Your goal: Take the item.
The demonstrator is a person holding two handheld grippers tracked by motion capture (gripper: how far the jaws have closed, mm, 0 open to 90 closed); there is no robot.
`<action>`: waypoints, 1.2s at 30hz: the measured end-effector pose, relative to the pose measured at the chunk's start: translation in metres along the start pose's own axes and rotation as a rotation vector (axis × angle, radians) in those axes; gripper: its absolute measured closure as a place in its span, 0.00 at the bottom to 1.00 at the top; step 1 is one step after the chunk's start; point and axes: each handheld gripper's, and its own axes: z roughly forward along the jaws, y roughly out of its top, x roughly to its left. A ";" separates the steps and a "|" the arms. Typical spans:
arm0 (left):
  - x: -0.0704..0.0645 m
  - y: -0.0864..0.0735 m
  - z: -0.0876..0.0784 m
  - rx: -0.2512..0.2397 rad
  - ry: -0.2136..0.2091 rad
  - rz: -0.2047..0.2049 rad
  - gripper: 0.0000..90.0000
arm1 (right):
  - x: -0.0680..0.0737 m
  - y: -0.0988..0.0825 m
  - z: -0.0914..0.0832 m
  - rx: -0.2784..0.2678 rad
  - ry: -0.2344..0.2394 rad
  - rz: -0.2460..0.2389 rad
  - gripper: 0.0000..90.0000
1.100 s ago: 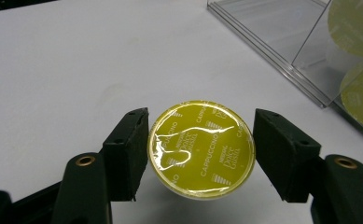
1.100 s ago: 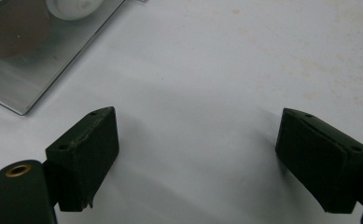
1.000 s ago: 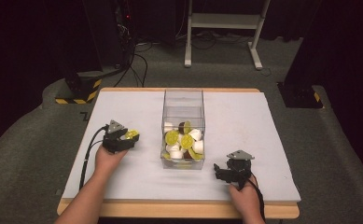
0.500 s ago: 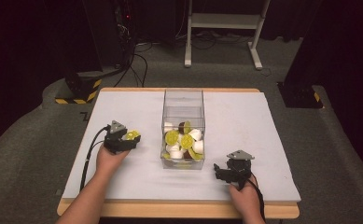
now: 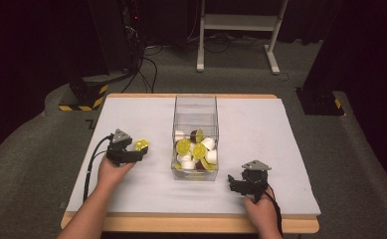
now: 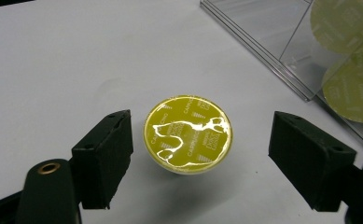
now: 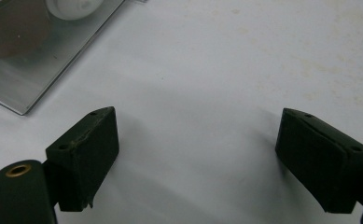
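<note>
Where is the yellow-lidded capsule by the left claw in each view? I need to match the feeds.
High view: yellow-lidded capsule on the table at the left claw's tip, left of the clear box.
Left gripper view: capsule centre frame, between the open jaws, touching neither.
Right gripper view: not in it.
Shared landmark: the clear box, corner upper left in the right gripper view.

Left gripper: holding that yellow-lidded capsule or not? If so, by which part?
Nothing is held. The left gripper has just been opening; the yellow-lidded capsule stands on the table between its jaws, with a gap on each side. The right gripper is open too.
</note>
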 end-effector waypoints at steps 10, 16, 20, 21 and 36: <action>0.000 -0.006 -0.019 -0.004 -0.029 -0.034 0.25 | 0.000 0.000 0.000 0.000 -0.001 0.000 0.15; 0.002 -0.016 -0.031 0.002 -0.047 -0.037 0.25 | 0.000 0.000 0.000 0.000 -0.001 0.000 0.15; -0.003 -0.024 -0.036 -0.051 -0.046 -0.133 0.25 | 0.000 0.000 0.000 -0.002 -0.001 0.000 0.15; -0.004 -0.026 -0.037 -0.068 -0.049 -0.161 0.25 | 0.000 0.000 0.000 -0.001 -0.001 0.000 0.15; -0.003 -0.066 -0.045 0.094 0.016 0.073 0.17 | 0.000 0.000 0.000 -0.001 -0.002 -0.001 0.15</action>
